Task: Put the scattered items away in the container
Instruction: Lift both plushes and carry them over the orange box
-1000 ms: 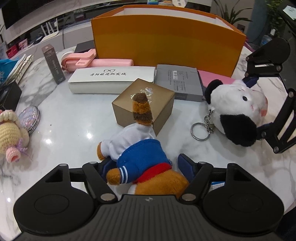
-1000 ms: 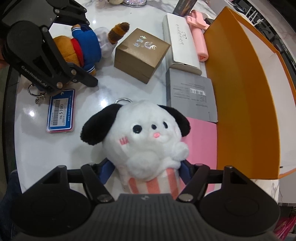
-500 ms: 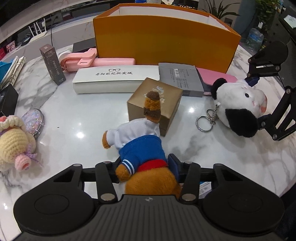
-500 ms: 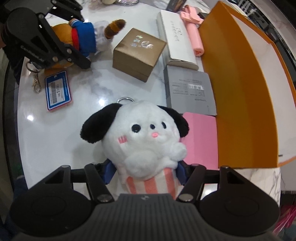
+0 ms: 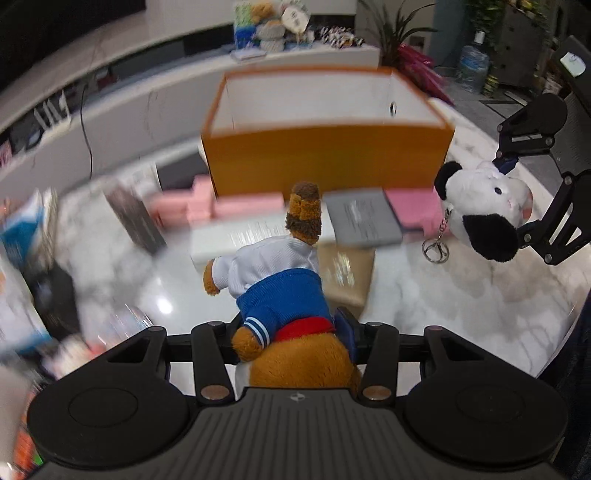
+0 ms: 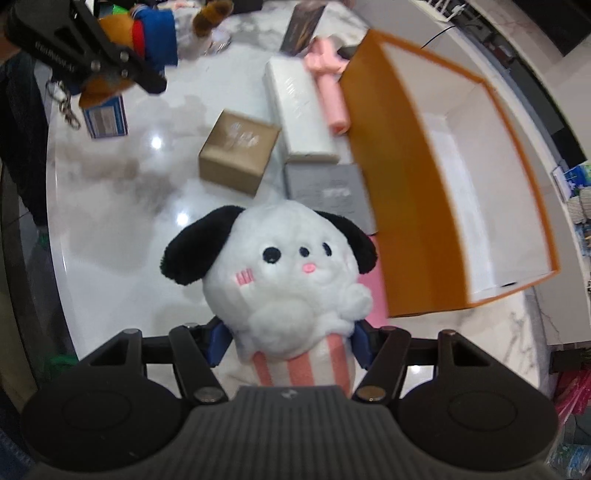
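My left gripper (image 5: 291, 328) is shut on a brown plush toy (image 5: 280, 288) in a white and blue outfit and holds it above the marble table (image 5: 461, 306). In the right wrist view the same toy (image 6: 155, 29) hangs at the top left. My right gripper (image 6: 290, 341) is shut on the striped base of a white plush dog (image 6: 291, 273) with black ears, also off the table. That dog (image 5: 480, 210) and its keyring show at the right of the left wrist view. The orange box (image 5: 325, 155) stands open behind both, with its white inside (image 6: 480, 177) bare.
On the table before the box lie a brown gift box (image 6: 240, 151), a long white case (image 6: 299, 110), a grey flat box (image 6: 325, 192), a pink roll (image 6: 330, 85) and a pink sheet (image 5: 410, 206). A blue tag card (image 6: 105, 118) lies near the table's edge.
The left jaws closed on the brown plush. Both grippers then rose with their toys off the table, and the box's open top came into view.
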A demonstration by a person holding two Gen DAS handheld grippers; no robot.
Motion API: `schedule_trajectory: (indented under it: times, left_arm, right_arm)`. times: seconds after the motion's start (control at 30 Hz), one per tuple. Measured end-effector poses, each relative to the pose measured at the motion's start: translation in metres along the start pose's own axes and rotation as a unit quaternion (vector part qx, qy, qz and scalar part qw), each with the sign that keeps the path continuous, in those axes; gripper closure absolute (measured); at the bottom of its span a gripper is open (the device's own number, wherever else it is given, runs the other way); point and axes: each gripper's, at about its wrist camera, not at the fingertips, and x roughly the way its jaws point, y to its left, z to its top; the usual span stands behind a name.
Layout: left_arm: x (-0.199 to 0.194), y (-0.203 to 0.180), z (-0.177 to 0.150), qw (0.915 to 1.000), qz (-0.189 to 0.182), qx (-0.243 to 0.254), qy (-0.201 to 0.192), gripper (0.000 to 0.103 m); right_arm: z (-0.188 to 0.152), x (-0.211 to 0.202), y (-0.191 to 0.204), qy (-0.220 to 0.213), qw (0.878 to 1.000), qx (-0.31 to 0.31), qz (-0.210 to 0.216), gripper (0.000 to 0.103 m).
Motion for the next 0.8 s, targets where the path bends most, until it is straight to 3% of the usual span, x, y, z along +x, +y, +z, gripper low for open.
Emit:
schedule_trajectory:
  times: [0.27,0.53,0.8]
  left_arm:
    - [-0.062,0.006,0.091,0.9963,0.007,0.072,-0.046,0.049]
    - [-0.132,-0.015,0.194,0.9838,-0.017,0.141,-0.110,0.049]
    - [-0.140,-0.049,0.271,0.9741,0.012,0.191,-0.121,0.049]
  right_arm:
    - [0.025,-0.078,-0.035,-0.021,0.998,0.001,-0.052,0.037]
    - [0.058,-0.174,-0.091,-0.060,0.991,0.014,-0.122,0.037]
    - [0.091,-0.233,-0.145,-0.072,0.983,0.020,-0.170,0.037]
